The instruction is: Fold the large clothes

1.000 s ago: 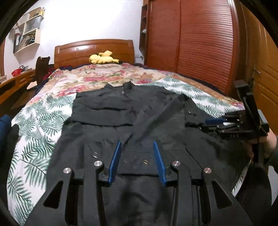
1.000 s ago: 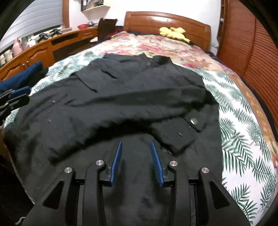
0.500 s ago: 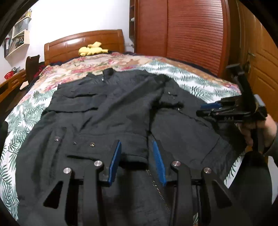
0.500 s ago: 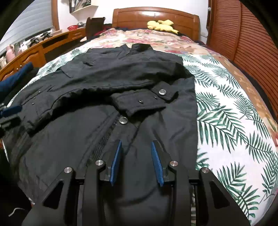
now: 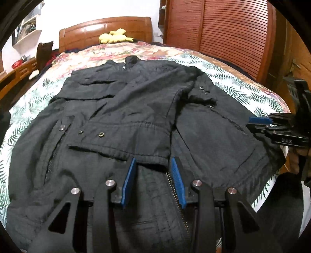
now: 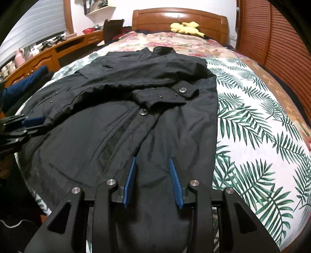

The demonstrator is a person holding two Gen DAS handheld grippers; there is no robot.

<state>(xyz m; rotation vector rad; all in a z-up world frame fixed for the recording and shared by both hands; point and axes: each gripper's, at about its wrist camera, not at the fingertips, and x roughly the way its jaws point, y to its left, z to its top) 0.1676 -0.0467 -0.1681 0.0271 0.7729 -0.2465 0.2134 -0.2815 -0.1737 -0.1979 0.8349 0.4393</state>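
Left wrist: black jacket [image 5: 124,116] is spread over the bed [image 5: 243,85], collar toward the wooden headboard [image 5: 105,31]; a slatted wardrobe [image 5: 223,35] is seen behind. Left hand-held gripper [image 5: 153,175] is part-open above a folded-in sleeve cuff, nothing gripped. "DAS" is read on the right hand-held gripper [image 5: 256,122].

Right wrist: the right hand-held gripper [image 6: 152,175] is part-open over the hem near the bed's foot edge, empty. A yellow plush [image 6: 186,27] is seen at the headboard.

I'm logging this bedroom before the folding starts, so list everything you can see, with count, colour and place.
jacket: one, black, spread on the bed, sleeves folded across its front
bedspread: one, white with green fern leaves, floral near the headboard, under the jacket
plush toy: one, yellow, by the headboard
headboard: one, brown wood, far end
wardrobe: one, red-brown, slatted, right of bed
desk: one, wood, left of bed
left gripper: blue fingers apart, over the hem
right gripper: blue fingers apart, over the hem
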